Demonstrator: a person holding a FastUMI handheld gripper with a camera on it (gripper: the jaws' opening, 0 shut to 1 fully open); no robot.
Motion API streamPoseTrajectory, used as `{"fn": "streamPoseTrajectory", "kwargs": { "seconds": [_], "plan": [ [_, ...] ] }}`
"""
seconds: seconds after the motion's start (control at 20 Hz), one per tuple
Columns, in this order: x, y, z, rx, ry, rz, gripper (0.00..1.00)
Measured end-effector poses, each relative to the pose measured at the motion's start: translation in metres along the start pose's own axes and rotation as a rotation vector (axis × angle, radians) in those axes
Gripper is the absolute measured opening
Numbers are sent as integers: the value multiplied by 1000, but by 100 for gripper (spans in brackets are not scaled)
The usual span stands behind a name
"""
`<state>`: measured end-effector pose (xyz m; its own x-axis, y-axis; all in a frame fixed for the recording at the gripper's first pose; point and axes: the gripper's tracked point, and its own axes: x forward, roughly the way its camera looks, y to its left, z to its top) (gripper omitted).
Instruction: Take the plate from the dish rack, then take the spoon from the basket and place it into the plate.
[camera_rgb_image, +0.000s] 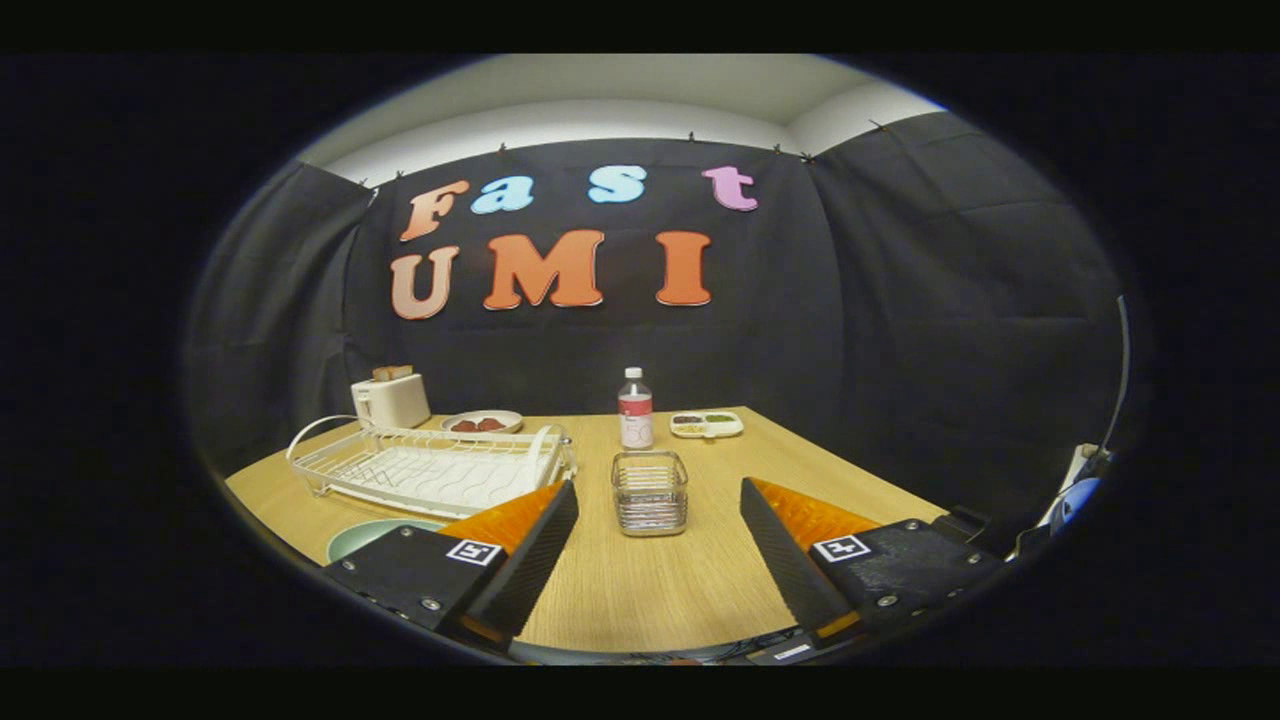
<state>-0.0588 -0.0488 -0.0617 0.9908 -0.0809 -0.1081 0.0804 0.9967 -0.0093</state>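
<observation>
Gripper view looks down the worktop (650, 590): the claw (660, 530) hovers wide open, holding nothing. Dead ahead, centred between the fingers, stands the wire basket (650, 492); any spoon inside is too small to make out. Off to the left, the pale green plate (365, 537) sits at the near edge, in front of the white dish rack (430, 468).

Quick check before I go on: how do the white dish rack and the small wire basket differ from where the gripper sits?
The dish rack is white, wide, low and tray-like; the basket is metallic-looking, narrow, upright and box-shaped. The rack lies beyond one finger, beside the toaster; the basket stands just ahead of the open gripper, in line with the gap, before the bottle. Both are wire and rest on the wooden table.
</observation>
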Motion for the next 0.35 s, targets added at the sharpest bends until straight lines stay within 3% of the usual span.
{"fn": "streamPoseTrajectory", "kwargs": {
  "seconds": [0.35],
  "plan": [
    [-1,-24,-5,22,0,-45,97]
  ]
}}
